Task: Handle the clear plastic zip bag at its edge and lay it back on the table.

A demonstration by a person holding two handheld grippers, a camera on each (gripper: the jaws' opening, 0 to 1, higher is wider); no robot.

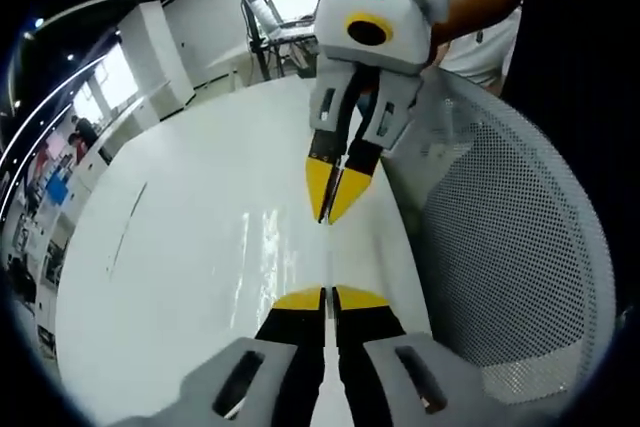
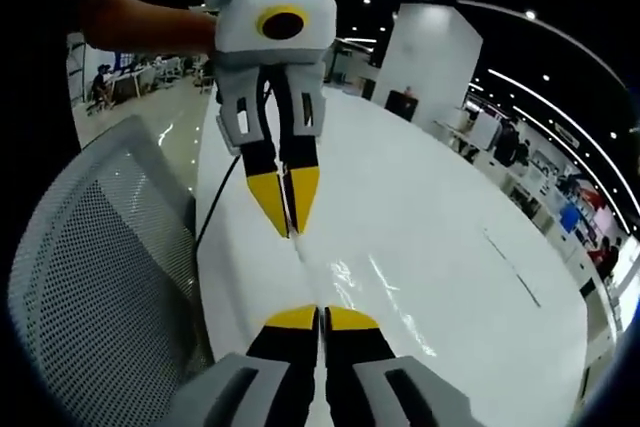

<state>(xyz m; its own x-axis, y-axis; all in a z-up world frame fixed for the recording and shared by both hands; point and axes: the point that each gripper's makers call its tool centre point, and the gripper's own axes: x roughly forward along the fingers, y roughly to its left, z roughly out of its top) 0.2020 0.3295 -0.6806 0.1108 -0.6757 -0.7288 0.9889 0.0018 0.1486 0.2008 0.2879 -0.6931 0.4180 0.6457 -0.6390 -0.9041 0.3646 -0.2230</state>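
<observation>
Two grippers are held tip to tip above the white table (image 1: 180, 277): the left gripper (image 1: 325, 299) and the right gripper (image 2: 321, 318), each with jaws pressed together. The clear plastic zip bag (image 1: 290, 247) is seen stretched between their tips over the table, beside a mesh chair (image 1: 500, 247).

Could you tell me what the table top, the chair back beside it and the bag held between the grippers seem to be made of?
Table top: a smooth, glossy white surface, likely laminate or lacquer; it mirrors the ceiling lights. Chair back: pale grey mesh, seemingly woven plastic; fine regular holes show. Bag: thin clear plastic film, seen edge-on as a taut glinting line running from the left gripper to the right gripper.
</observation>
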